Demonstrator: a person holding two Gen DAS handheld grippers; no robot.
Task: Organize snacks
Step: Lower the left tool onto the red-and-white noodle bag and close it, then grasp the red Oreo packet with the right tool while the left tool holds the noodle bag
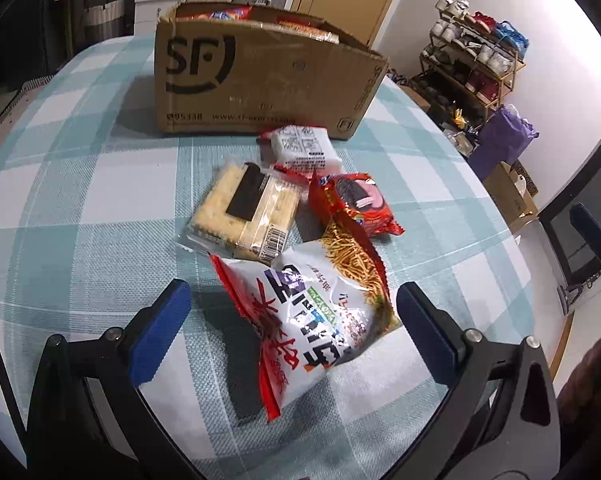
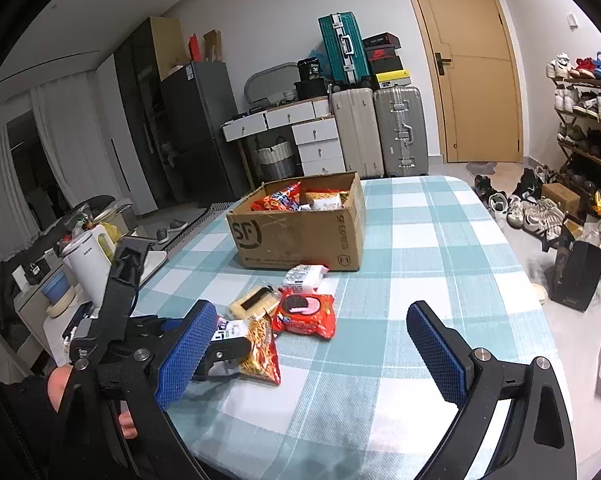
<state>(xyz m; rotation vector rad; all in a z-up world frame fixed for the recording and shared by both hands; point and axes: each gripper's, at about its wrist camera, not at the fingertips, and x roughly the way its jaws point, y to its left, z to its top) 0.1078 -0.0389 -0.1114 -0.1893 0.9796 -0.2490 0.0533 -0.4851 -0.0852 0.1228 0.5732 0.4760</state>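
Left claw (image 1: 294, 330): my jaws spread wide, straddling the noodle-snack bag (image 1: 316, 320) to pinch it.
Right claw (image 2: 314, 354): gaping, empty, held clear.
Box (image 2: 300, 236): destination, I judge.

The right gripper (image 2: 312, 350) hangs wide open above the checked tablecloth (image 2: 420, 260); snack packets (image 2: 304, 316) lie before the far cardboard box (image 2: 300, 236).
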